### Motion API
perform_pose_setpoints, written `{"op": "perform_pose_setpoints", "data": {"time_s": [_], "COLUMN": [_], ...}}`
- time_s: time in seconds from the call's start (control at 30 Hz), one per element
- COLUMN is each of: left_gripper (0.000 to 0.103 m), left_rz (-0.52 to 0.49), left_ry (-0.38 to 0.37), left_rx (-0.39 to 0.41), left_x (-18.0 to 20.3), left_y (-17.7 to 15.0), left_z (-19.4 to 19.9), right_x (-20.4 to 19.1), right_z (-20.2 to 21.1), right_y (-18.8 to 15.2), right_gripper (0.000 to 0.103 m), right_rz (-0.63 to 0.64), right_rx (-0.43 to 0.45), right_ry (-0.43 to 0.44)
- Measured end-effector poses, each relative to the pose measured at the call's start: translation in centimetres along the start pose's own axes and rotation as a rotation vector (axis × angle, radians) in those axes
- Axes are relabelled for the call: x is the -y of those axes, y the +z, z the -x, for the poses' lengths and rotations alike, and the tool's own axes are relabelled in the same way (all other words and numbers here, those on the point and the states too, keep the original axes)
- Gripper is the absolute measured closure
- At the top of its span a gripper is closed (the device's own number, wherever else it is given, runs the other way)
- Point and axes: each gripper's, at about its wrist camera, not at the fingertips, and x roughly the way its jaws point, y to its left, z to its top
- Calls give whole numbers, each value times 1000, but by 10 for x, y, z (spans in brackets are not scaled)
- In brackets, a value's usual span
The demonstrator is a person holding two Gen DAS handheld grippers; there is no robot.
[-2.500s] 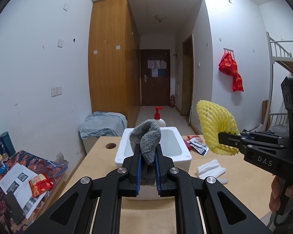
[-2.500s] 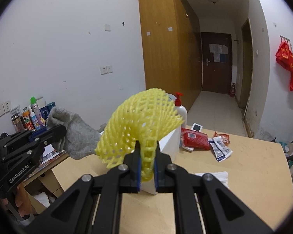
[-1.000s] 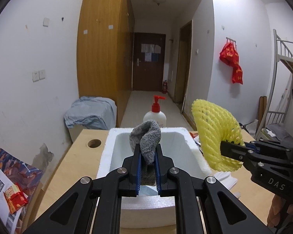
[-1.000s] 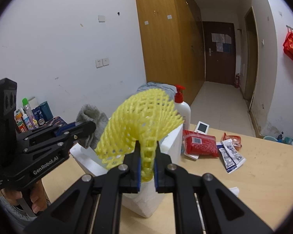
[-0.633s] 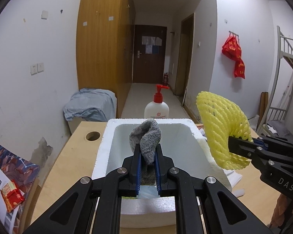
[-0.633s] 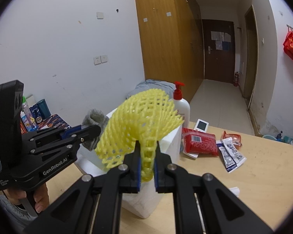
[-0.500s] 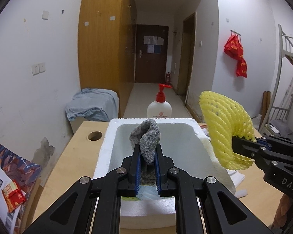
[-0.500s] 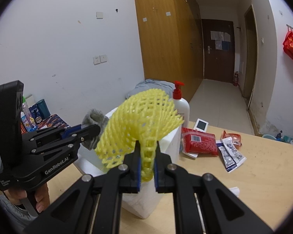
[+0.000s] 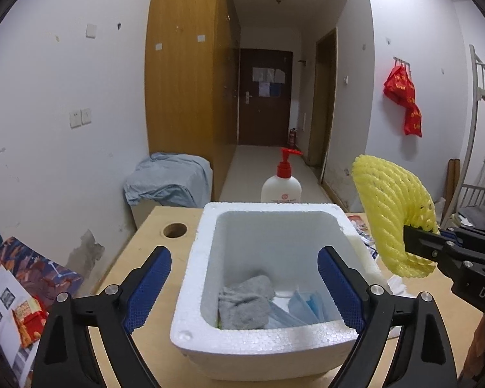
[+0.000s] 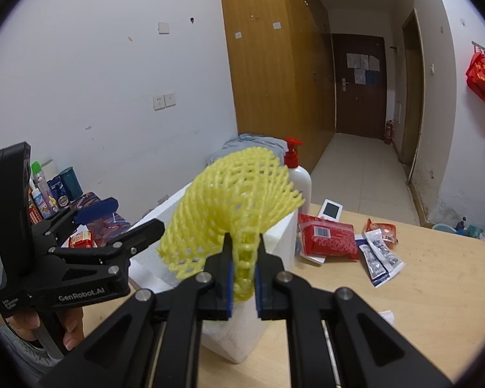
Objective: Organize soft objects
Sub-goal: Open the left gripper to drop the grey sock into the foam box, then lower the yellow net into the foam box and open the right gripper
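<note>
Left gripper has just been opening: its jaws now stand wide apart over the white foam box, one blue pad on each side of the box's near end, with nothing between them. Inside the box, a grey sock lies crumpled on the bottom near the front wall, touching a pale blue face mask just to its right. The right gripper is clamped tight on a yellow foam net, pinching its lower end so the net fans out above the fingers. From the left wrist view, that net hangs just beside the box's right rim, above the desk. A white pump bottle with a red top stands behind the box. To the right of the box, red and white packets lie scattered on the desk. A hand grips the left gripper's handle.
</note>
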Motion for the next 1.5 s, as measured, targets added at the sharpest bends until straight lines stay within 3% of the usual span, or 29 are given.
{"op": "perform_pose_setpoints", "data": {"time_s": [0.33, 0.53, 0.63, 1.23, 1.27, 1.33, 1.4, 1.5], "left_gripper": [10, 0, 0, 0, 0, 0, 0, 0], "left_rz": [17, 46, 56, 93, 94, 93, 92, 92], "left_ry": [11, 63, 105, 147, 146, 147, 146, 145], "left_rx": [31, 72, 99, 90, 92, 92, 92, 93], "left_x": [-11, -30, -40, -70, -70, -70, -70, -71], "left_y": [0, -2, -4, -10, -10, -10, -10, -11], "left_z": [18, 34, 42, 50, 50, 50, 51, 51], "right_x": [-8, -19, -25, -45, -45, -45, -45, -45], "right_z": [-7, -19, -26, -48, -47, -46, -44, -36], "right_y": [3, 5, 7, 8, 8, 8, 9, 10], "right_gripper": [90, 90, 90, 88, 83, 62, 26, 21], "right_rz": [9, 20, 27, 61, 62, 59, 53, 61], "right_rx": [-11, -27, -35, -67, -64, -60, -45, -11], "right_ry": [12, 31, 39, 20, 16, 11, 0, -13]}}
